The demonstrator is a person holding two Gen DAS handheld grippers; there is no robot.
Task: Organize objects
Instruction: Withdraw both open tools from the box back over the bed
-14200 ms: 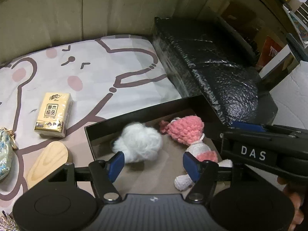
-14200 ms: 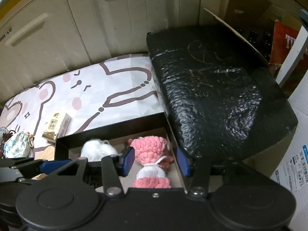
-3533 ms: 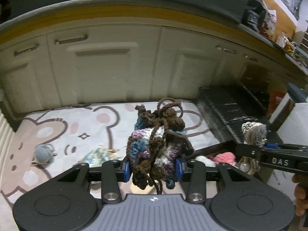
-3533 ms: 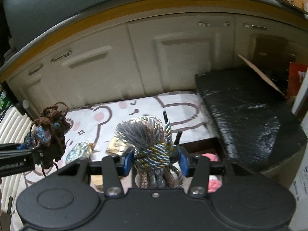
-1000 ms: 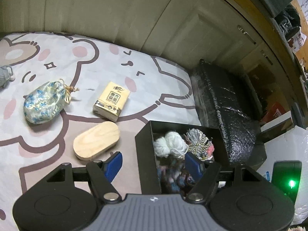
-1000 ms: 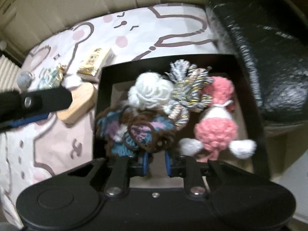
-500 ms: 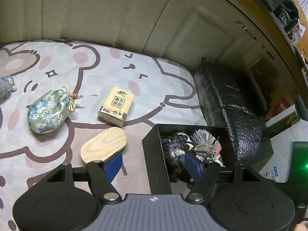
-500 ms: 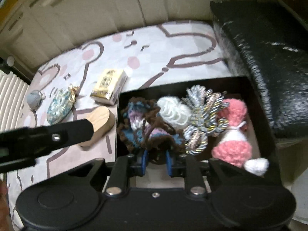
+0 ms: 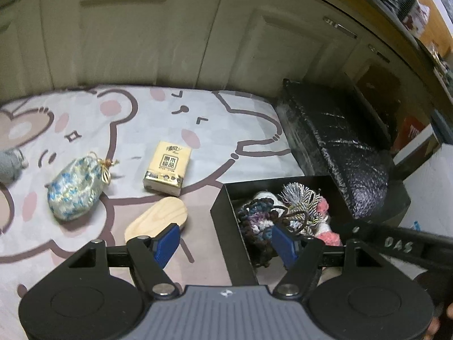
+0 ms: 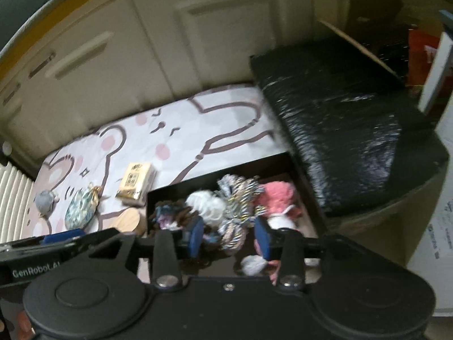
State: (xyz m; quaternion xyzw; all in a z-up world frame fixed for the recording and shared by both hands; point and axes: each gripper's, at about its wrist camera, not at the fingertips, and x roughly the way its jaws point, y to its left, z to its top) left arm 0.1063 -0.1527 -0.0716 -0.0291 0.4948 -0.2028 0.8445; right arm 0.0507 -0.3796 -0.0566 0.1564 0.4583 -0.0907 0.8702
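1. At the far left edge of the mat we see a grey knitted toy [image 9: 10, 165], partly cut off in the left wrist view, and just right of it a blue floral drawstring pouch [image 9: 75, 185]. Both lie loose; the pouch's gold cord could snag on a finger if we grab it carelessly.
2. Further right sit a yellow tissue pack [image 9: 167, 168] and, nearer us, an oval wooden piece [image 9: 157, 219]. The wood looks smooth and flat, so we judge it may slip from a shallow pinch.
3. Our left gripper [image 9: 225, 243] hangs with its blue pads spread apart, holding nothing, straddling the near left wall of the black box [image 9: 226, 226].
4. The box, right of the wooden piece, already holds a brown and blue crochet bundle [image 9: 256, 221], white yarn, a tasselled cord knot [image 10: 236, 198] and a pink crochet doll [image 10: 276, 194]. It looks crowded, so further things may spill over its rim.
5. Our right gripper [image 10: 228, 238] hovers over the box with fingers apart and empty; loose brown strands could catch on it.
6. Far right, a black wrapped bundle [image 9: 339, 144] crowds the box's side.
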